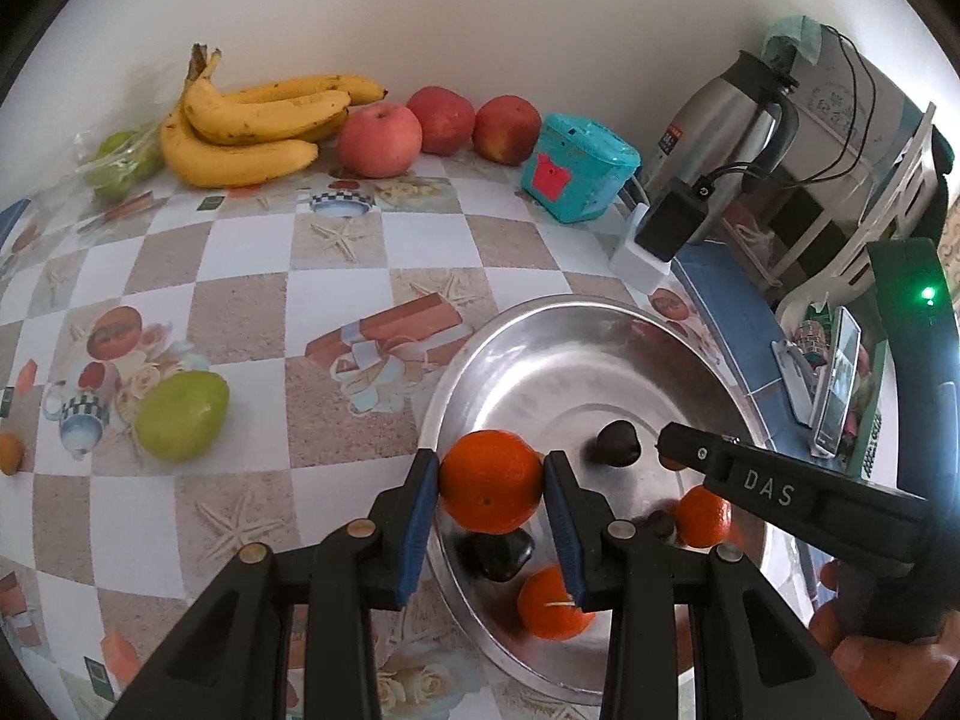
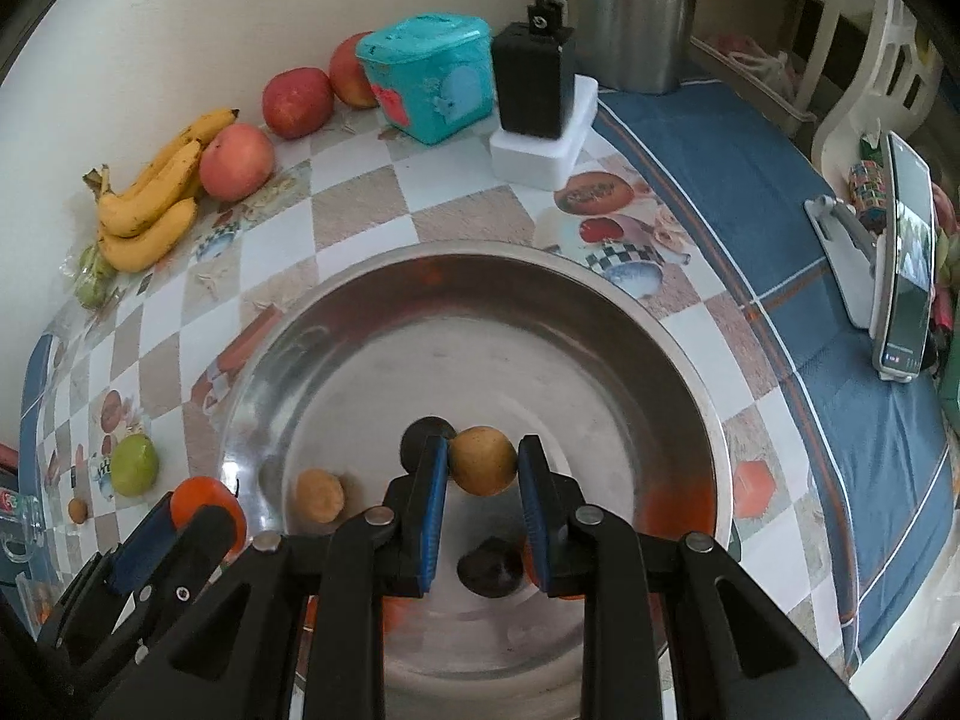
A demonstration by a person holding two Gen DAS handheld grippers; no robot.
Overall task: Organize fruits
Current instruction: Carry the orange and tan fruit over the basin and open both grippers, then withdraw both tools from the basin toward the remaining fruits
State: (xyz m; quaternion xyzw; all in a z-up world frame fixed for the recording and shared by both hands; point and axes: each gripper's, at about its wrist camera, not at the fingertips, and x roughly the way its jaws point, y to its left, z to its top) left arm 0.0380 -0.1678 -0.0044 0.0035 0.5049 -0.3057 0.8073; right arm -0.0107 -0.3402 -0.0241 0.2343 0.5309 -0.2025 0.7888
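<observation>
1. left hand-held gripper (image 1: 491,483) clamped a tangerine (image 1: 491,480) above the bowl (image 1: 540,324) rim.
2. right hand-held gripper (image 2: 483,462) pinched a small tan fruit (image 2: 483,459) over the bowl centre.
3. best lowered close before release, clear of the dark fruit (image 2: 491,567) below.

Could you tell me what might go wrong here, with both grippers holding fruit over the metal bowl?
1. The left gripper pinches the round orange only at its sides; it could slip and roll off the bowl rim.
2. The right gripper holds a small brown fruit by a thin grip; dropped, it may bounce among the dark fruits below.
3. Both grippers work close together and could collide.
</observation>
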